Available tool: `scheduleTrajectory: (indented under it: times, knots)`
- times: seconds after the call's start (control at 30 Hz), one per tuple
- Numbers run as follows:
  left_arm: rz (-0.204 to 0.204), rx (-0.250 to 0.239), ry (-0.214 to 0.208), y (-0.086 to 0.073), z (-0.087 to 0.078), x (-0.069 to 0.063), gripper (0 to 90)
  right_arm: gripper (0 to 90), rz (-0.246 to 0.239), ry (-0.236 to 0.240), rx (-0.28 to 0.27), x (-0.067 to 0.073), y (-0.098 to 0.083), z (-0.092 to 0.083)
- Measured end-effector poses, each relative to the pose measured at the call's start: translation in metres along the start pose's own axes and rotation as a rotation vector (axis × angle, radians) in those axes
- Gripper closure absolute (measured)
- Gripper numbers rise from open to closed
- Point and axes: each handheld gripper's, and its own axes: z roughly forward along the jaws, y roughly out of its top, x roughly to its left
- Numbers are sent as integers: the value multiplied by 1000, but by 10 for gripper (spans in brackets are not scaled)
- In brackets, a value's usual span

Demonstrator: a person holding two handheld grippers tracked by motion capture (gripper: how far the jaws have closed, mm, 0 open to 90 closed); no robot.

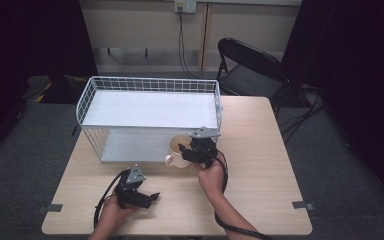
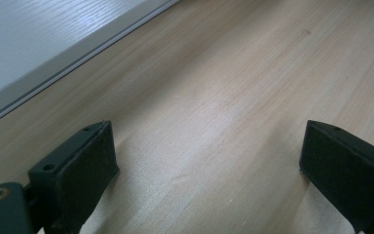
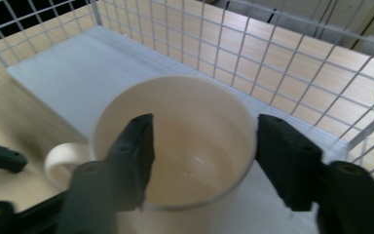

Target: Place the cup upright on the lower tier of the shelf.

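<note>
Plainly, the cream ceramic mug [image 3: 175,141] is a stiff, glazed thing: it does not give under the pads, it is smooth enough to slip, and it would chip or crack if knocked against the wire. It looks empty, so I judge it fairly light, with its weight carried low in the thick base. It stands upright at the front edge of the white wire rack [image 1: 150,95], at the mouth of the lower shelf, its handle [image 3: 61,163] turned toward the person's left.

The right tool [image 1: 192,150] sits over the mug's mouth with its jaws parted: one jaw hangs inside the cup near the wall on the handle side, the other stands outside the far rim. Neither pad appears to press on the wall, though the angle makes that hard to be sure of, so I take it as open with nothing gripped.

A pinch across the rim wall is the surest hold, one pad inside and one outside; the looped handle is the other choice.

The left tool [image 1: 147,197] rests low over the bare table [image 2: 224,97], jaws wide apart and empty.
</note>
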Motion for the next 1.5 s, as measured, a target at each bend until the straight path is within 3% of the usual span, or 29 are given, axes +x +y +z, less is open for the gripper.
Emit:
scheduleTrajectory:
  times: [0.17, 0.4, 0.53, 0.67, 0.83, 1.03, 1.2, 1.5]
  knots:
    - [0, 0, 0, 0, 0, 0, 58, 256, 32, 41, -9, -2, -1, -7]
    - [0, 0, 0, 0, 0, 0, 58, 194, 34, 75, -21, 1, -2, -18]
    - [-1, -1, 0, 0, 0, 0, 58, 165, 21, 74, 0, 7, -8, -17]
    - [0, 0, 0, 0, 0, 0, 58, 139, 9, 30, 16, 9, -14, -13]
    - [0, 0, 0, 0, 0, 0, 58, 139, 28, 31, 30, 7, -17, -7]
    - [0, 0, 0, 0, 0, 0, 58, 181, -1, 11, 16, 12, -16, -6]
    - [0, 0, 0, 0, 0, 0, 58, 199, 12, 2, 17, 12, -17, -4]
    - [0, 0, 0, 0, 0, 0, 58, 292, 20, -13, 36, 11, -21, 1]
